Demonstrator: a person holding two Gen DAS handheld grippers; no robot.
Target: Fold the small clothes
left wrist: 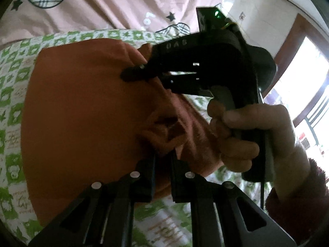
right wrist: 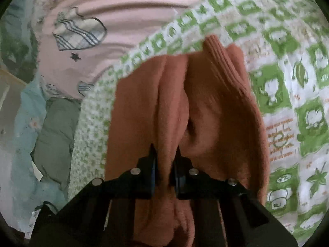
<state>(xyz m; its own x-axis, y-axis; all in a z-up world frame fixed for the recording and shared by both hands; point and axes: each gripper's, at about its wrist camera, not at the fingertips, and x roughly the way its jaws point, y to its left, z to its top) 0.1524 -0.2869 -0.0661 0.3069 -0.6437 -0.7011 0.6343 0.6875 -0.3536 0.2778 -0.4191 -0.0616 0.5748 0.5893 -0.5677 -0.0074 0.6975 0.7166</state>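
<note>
Left gripper [left wrist: 163, 154] and right gripper [right wrist: 166, 160] each pinch an edge of the orange garment [left wrist: 82, 103], lifting it off the sheet [right wrist: 287, 82] (likely to fold over).

Rust-orange garment [right wrist: 216, 103]; green-white cartoon-check sheet [right wrist: 287, 82]; pink quilt [left wrist: 102, 10].

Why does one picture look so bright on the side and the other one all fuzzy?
Left wrist view: the window is blown out white, so the right gripper in front of it is nearly a black silhouette. Right wrist view: motion blur smears the green-patterned sheet and the orange garment. Both views curve at the edges, from the fisheye lens.
</note>
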